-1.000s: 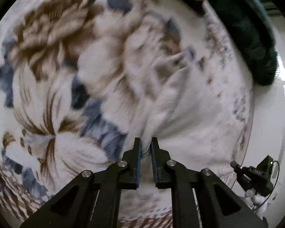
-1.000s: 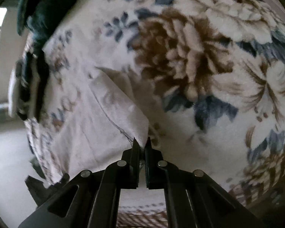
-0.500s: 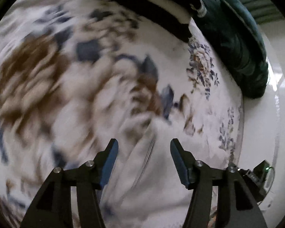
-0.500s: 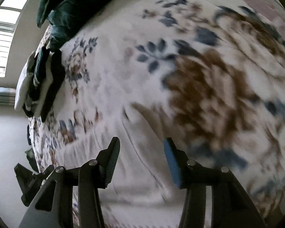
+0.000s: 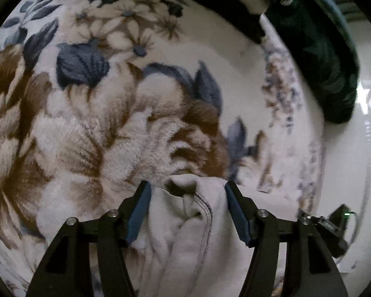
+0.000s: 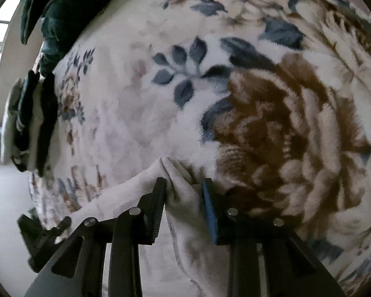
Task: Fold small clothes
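Floral blanket [image 5: 91, 128]: one pale garment [image 5: 193, 222], two grippers, jaws apart.

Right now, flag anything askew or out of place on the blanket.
The pale garment lies bunched and creased on the floral blanket, not flat; its stitched edge curls between the open fingers. Nothing looks damaged.

Left tongs [image 5: 187, 199]: matte black angular fingers with triangular cut-outs, blue pads [image 5: 139, 212] on the inner faces, four round silver screws across the knuckles. Right tongs [image 6: 184, 199]: same black build, silver screws, one blue pad [image 6: 208, 212], one ridged dark face.
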The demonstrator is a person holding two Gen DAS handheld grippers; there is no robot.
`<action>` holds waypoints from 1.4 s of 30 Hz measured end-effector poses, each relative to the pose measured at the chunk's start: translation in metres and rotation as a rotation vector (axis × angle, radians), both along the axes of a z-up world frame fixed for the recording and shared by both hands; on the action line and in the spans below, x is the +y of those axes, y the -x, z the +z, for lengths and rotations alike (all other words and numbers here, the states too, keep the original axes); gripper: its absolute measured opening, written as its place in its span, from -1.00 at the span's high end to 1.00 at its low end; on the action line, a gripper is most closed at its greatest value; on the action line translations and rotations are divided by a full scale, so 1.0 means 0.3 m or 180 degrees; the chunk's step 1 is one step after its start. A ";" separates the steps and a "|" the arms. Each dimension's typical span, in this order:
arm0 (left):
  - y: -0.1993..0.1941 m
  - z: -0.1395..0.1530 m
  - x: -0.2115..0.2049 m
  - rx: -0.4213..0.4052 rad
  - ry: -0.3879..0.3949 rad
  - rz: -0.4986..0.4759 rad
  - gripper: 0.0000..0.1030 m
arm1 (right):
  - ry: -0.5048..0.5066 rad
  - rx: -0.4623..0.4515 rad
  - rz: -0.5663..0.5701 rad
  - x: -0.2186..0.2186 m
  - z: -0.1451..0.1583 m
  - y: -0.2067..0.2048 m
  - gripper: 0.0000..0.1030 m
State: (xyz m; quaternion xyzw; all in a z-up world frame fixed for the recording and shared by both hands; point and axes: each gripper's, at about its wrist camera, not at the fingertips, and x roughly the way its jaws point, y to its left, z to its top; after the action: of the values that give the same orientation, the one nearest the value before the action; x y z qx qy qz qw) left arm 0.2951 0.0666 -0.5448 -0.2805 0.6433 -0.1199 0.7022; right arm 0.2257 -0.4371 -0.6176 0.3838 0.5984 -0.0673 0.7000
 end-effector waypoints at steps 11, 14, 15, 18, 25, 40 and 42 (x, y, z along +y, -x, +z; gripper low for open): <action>0.082 -0.071 0.053 -0.0005 0.0782 0.0222 -0.35 | -0.1369 -0.0165 -0.0029 -0.083 -0.145 0.119 -0.33; 0.081 -0.066 0.043 -0.0008 0.0852 0.0167 -0.38 | -0.1660 -0.0244 0.0055 -0.057 -0.189 0.114 -0.33; 0.085 -0.062 0.040 -0.0008 0.0875 0.0101 -0.38 | -0.1728 -0.0263 0.0090 -0.049 -0.195 0.111 -0.33; 0.117 -0.069 0.027 0.0082 0.1034 -0.0061 -0.38 | -0.1930 -0.0268 0.0262 -0.021 -0.201 0.108 -0.33; 0.142 -0.069 -0.019 0.0095 0.1158 -0.0101 -0.35 | -0.2169 -0.0160 0.0527 0.054 -0.228 0.114 -0.33; 0.155 0.118 -0.003 -0.0272 0.1255 0.0174 0.56 | -0.1890 -0.0410 0.0615 0.127 -0.017 0.088 0.70; 0.137 0.171 0.012 -0.0345 0.1313 0.0208 0.56 | -0.1866 -0.0435 0.0662 0.153 0.036 0.054 0.72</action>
State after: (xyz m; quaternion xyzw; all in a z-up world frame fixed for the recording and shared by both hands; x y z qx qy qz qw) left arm 0.2541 0.0702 -0.4935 -0.4321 0.5570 -0.2411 0.6670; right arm 0.2094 -0.3914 -0.6069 0.5095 0.5800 0.2058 0.6014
